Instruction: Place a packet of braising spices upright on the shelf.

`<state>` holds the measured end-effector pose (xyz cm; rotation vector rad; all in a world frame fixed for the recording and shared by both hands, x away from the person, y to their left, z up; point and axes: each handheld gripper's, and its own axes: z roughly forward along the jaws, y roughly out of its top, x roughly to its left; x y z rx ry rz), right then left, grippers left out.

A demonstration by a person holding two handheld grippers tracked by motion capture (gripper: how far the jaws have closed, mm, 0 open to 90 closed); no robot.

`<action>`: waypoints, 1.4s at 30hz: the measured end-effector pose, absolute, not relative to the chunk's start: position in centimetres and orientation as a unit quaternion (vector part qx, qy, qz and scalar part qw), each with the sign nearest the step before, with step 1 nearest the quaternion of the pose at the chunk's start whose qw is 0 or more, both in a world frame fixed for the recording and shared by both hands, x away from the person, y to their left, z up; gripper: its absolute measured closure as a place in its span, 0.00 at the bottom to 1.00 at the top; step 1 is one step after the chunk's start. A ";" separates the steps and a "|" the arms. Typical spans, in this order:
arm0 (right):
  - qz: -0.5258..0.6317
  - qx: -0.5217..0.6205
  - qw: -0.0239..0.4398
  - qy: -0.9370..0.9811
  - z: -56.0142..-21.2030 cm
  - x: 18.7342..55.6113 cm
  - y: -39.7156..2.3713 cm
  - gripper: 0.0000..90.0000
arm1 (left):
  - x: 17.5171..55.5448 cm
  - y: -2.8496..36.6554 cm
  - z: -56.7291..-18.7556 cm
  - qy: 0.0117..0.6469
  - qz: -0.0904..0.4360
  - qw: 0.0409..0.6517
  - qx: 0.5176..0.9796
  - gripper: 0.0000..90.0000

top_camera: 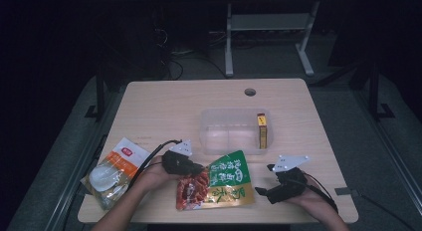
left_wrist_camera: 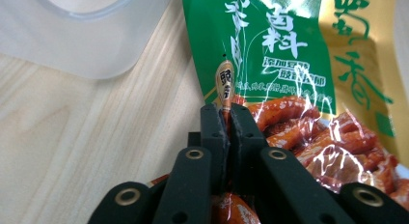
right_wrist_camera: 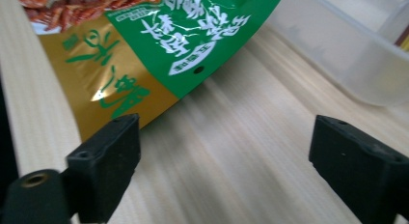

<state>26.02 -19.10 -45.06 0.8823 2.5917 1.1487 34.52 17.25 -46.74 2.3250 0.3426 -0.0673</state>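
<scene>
The left gripper [left_wrist_camera: 225, 119] has its jaws pinched on the edge of the green snack bag [top_camera: 226, 178], which lies just ahead of the wide-open right gripper [right_wrist_camera: 224, 151].

— Where does the left gripper [top_camera: 195, 168] sit?

— At about seven o'clock from the table's middle, its hand behind it, forearm rising from the bottom edge. It points toward three o'clock, jaws pressed together on the edge of a snack packet [left_wrist_camera: 289, 64].

— And the right gripper [top_camera: 263, 191]?

— Near five o'clock, pointing toward nine, jaws spread wide with nothing between them, resting low in the hand.
</scene>
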 end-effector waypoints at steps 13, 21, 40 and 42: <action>0.409 0.308 0.040 0.858 -44.5 26.1 -19.2 0.15 | 33.3 18.1 -45.1 0.160 -0.035 0.438 0.884 1.00; 0.417 0.300 0.037 0.857 -44.4 26.0 -19.1 0.15 | 32.6 19.0 -43.2 0.161 -0.023 0.468 0.869 1.00; 0.455 0.287 0.011 0.843 -44.2 28.2 -15.4 0.18 | 33.6 21.8 -39.7 0.205 0.015 0.566 0.798 1.00; 0.464 0.286 0.008 0.838 -44.1 28.6 -14.9 0.21 | 33.7 21.8 -39.7 0.207 0.012 0.572 0.793 1.00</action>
